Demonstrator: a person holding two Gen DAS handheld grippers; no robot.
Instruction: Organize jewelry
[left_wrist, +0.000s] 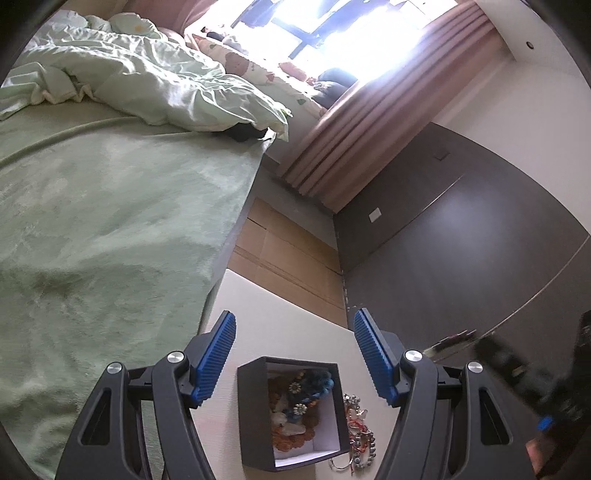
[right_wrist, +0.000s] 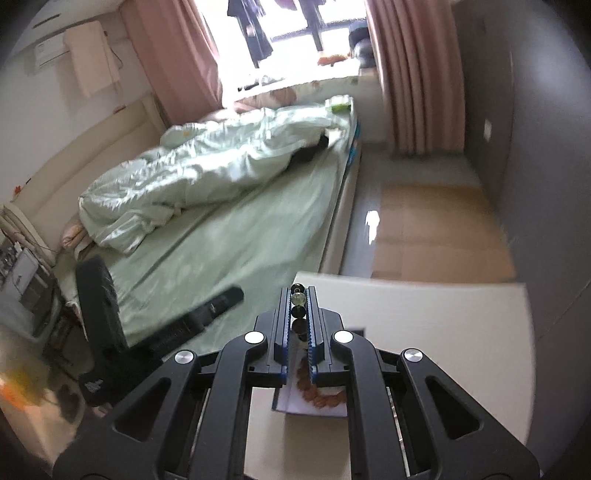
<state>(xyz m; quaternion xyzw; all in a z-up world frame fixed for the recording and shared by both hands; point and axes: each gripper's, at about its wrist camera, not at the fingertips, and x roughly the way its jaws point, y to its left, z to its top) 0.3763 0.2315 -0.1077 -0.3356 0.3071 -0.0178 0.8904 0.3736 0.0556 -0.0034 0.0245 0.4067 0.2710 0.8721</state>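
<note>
Pinching a dark round-bead string (right_wrist: 298, 306) in the right gripper (right_wrist: 298, 291), above the square black cardboard box (right_wrist: 314, 402).
Bead row runs lengthwise along the fingers, pointing forward; left gripper (left_wrist: 293, 328) spread, nothing between, over the pale worktop (left_wrist: 280, 332).

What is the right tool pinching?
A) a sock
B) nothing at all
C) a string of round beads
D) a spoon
C: in the right wrist view, the right tool is closed on a string of dark and clear beads above the open box.
</note>
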